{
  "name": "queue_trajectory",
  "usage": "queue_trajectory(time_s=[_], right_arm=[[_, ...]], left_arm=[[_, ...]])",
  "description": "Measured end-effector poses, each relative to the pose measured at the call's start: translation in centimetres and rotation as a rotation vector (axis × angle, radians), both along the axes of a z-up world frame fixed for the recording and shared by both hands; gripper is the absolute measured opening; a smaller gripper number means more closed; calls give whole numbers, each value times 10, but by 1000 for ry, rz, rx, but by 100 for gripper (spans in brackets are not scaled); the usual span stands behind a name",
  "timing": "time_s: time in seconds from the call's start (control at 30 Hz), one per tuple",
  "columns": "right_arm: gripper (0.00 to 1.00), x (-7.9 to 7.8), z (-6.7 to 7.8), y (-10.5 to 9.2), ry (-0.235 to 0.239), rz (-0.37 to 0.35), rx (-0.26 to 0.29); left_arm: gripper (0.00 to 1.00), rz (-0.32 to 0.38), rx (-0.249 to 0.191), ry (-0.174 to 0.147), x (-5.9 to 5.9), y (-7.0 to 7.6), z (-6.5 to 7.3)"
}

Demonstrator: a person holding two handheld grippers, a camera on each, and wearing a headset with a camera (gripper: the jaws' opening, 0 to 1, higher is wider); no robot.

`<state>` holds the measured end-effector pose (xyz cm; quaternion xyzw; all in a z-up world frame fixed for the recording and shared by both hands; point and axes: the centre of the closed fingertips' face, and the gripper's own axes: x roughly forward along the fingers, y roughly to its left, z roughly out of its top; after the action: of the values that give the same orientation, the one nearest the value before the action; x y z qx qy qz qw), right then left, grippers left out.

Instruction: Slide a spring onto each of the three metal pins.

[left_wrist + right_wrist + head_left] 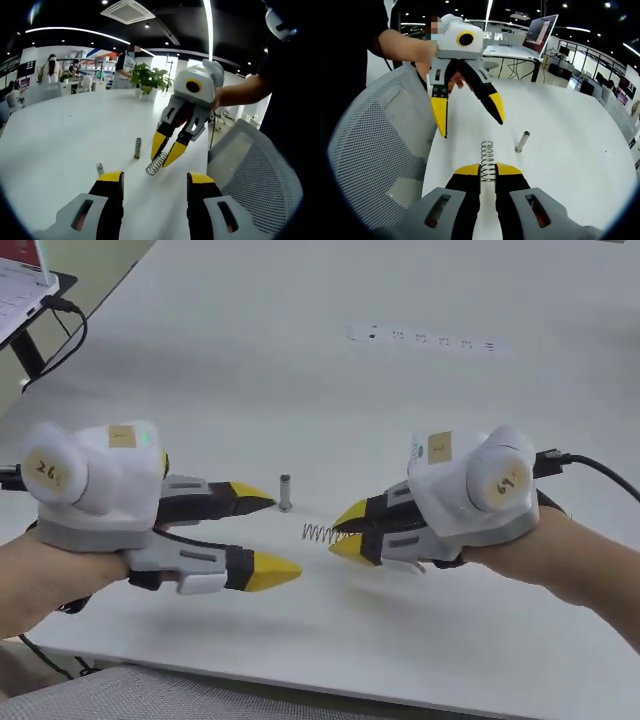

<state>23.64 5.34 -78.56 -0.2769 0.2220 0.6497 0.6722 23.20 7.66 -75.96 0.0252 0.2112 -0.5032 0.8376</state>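
The left gripper (278, 536) holds its fingers (268, 571) spread wide over the white counter (300, 360), with a metal pin (285, 492) standing upright just beyond the far finger. To its right, the right gripper (345, 532) pinches one end of a spring (318, 532) between its fingers, and the spring points leftward.

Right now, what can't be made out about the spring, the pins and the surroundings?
- Near end of the spring: hidden between the jaws of the right gripper, right gripper view.
- The far pin: too small and blurred in the left gripper view to tell whether it carries a spring.
- The laptop: cut off by the head view's left edge.
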Motion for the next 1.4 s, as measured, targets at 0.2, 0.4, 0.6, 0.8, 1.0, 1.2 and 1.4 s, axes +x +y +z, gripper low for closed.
queue_trajectory(time_s=[0.2,0.4,0.6,0.8,1.0,1.2,1.4], right_arm=[[7,-3,1,-2,-10,24,-3],[7,-3,7,-4,-13,26,16],[7,-4,9,-7,-16,34,17],[7,-5,14,-12,-21,36,20],[7,-5,16,-15,-27,39,24],[7,-8,19,-13,-31,53,39],[7,-12,21,-12,-36,65,45]], left_arm=[[38,-43,-5,-1,4,-13,2],[32,-73,8,4,2,-19,0],[24,-94,5,4,2,-26,0],[14,-123,-2,-3,1,-36,0],[11,-135,-18,1,2,-41,3],[9,-142,-28,14,1,-41,3],[5,-150,-37,5,-1,-41,4]])
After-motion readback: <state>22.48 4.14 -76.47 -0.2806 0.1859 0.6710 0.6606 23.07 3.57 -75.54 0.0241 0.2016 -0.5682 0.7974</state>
